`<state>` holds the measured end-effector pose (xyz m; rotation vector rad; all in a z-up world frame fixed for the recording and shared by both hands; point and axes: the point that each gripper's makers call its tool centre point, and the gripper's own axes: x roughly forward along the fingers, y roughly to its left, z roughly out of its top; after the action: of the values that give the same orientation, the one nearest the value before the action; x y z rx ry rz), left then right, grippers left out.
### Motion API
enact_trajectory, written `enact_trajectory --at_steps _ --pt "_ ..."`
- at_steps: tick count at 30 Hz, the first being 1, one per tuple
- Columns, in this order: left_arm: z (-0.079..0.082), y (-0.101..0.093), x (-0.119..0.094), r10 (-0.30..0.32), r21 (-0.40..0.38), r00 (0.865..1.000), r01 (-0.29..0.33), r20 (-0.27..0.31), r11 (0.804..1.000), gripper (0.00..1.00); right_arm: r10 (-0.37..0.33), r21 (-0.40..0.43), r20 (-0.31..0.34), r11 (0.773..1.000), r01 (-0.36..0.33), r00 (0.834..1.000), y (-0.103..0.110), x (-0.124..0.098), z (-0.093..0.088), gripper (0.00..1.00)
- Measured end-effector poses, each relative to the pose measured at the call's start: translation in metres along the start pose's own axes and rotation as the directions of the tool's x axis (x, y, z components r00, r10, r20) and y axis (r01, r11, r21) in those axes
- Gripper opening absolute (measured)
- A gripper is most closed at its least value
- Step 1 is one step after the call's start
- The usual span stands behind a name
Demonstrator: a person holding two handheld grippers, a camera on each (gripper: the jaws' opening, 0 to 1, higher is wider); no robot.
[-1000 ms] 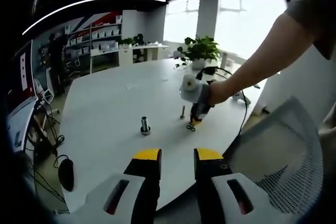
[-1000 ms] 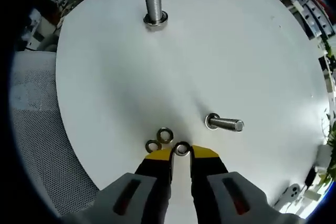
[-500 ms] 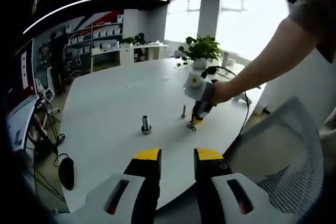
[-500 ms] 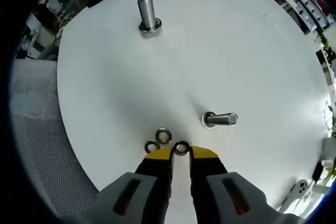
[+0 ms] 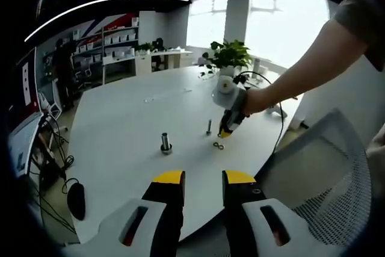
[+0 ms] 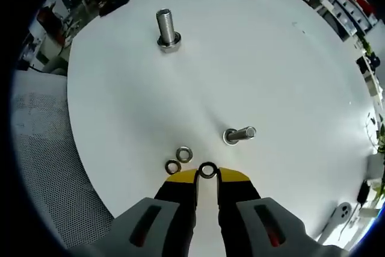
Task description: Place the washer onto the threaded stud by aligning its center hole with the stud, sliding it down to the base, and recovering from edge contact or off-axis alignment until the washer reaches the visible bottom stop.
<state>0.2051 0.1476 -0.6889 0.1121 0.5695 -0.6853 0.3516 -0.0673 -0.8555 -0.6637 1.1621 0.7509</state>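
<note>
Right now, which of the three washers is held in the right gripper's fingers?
The washer pinched at the tips of the right gripper, the rightmost of the three. The other two washers lie loose on the white table, left of the fingers.

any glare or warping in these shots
Left gripper view: windows behind the plant blow out white, and the ceiling light strip bends into an arc. Right gripper view: even light, soft shadows, table edge curved by fisheye.

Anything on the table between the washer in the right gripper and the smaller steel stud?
Nothing: in the right gripper view, bare white table separates the held steel washer from the smaller threaded stud.
</note>
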Motion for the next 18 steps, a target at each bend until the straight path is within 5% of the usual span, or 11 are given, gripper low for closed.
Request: enact_trajectory --at_steps 18 --pt "0.004 -0.002 -0.002 -0.012 0.004 1.000 0.012 0.024 1.000 0.22 -0.070 0.020 0.084 0.997 0.068 0.994 -0.022 -0.034 0.014 0.14"
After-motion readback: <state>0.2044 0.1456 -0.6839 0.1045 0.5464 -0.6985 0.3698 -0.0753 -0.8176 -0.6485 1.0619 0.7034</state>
